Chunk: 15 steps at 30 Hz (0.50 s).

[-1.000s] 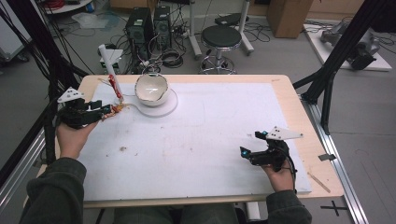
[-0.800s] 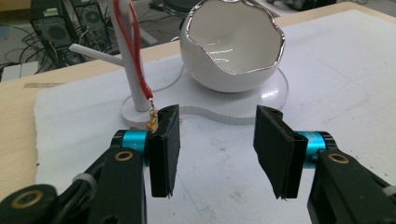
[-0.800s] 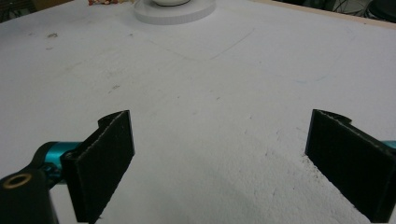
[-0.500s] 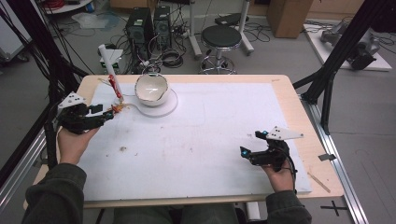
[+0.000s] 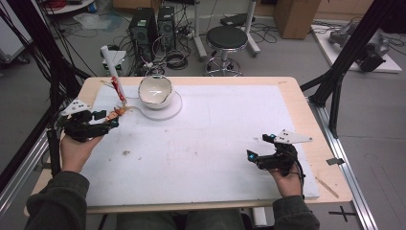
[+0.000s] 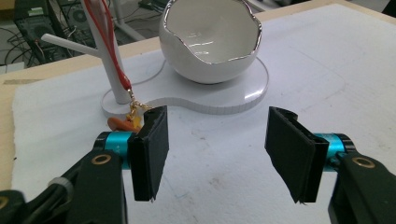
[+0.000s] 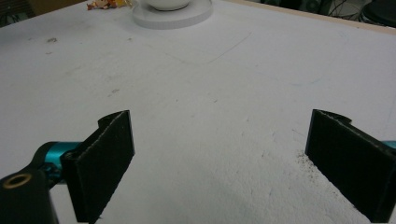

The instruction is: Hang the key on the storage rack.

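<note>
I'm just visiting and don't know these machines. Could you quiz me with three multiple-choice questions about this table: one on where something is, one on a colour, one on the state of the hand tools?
1. Where does the white bowl stand?
A. on the white base at the table's far left
B. beside the right gripper
C. on the floor by the stool

2. What colour is the cord hanging on the white stand?
A. blue
B. red
C. green

3. How do the jaws of the left gripper stand?
A. shut on the bowl
B. shut on the cord
C. open, holding nothing

Answers:
1 A, the high view shows the bowl on its base in the far left part of the table.
2 B, the left gripper view shows a red cord.
3 C, there's a wide gap with bare table between the jaws.
</note>
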Each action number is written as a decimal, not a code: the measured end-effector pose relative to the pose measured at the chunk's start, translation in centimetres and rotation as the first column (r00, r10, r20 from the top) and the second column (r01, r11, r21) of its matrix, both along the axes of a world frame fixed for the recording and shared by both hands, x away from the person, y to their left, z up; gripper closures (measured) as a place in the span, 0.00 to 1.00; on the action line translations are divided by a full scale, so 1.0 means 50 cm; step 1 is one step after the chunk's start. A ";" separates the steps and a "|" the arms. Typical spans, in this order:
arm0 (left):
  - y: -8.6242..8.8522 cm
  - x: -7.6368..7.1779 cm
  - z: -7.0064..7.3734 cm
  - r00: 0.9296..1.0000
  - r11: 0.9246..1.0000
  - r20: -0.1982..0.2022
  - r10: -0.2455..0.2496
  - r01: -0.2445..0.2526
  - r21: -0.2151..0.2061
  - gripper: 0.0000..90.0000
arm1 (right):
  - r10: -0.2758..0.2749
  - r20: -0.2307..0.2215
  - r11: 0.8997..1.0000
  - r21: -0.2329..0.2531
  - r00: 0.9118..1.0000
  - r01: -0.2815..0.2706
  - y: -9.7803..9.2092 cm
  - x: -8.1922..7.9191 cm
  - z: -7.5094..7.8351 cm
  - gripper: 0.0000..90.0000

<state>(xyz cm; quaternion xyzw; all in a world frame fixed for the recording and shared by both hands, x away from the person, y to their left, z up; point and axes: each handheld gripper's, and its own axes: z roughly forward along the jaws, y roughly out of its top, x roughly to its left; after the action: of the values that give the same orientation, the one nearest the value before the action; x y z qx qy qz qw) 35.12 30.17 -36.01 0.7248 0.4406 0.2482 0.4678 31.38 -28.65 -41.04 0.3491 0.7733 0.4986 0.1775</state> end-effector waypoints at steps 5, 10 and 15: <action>-0.004 -0.005 0.000 1.000 1.000 -0.002 -0.009 0.009 0.006 0.41 | -0.001 0.000 1.000 0.000 1.000 0.001 0.000 0.000 0.000 0.08; -0.007 -0.012 -0.001 1.000 1.000 0.000 -0.019 0.019 0.009 0.39 | -0.004 0.005 1.000 -0.002 1.000 0.004 -0.001 -0.001 0.001 0.08; -0.012 -0.020 -0.003 1.000 1.000 -0.005 -0.027 0.027 0.012 0.37 | -0.006 0.000 1.000 -0.001 1.000 0.006 -0.001 -0.002 0.001 0.08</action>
<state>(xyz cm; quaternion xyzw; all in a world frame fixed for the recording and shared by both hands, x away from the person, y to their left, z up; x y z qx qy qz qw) 34.15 29.55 -36.17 0.7341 0.4304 0.2430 0.4656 31.27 -28.70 -40.99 0.3515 0.7724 0.4978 0.1791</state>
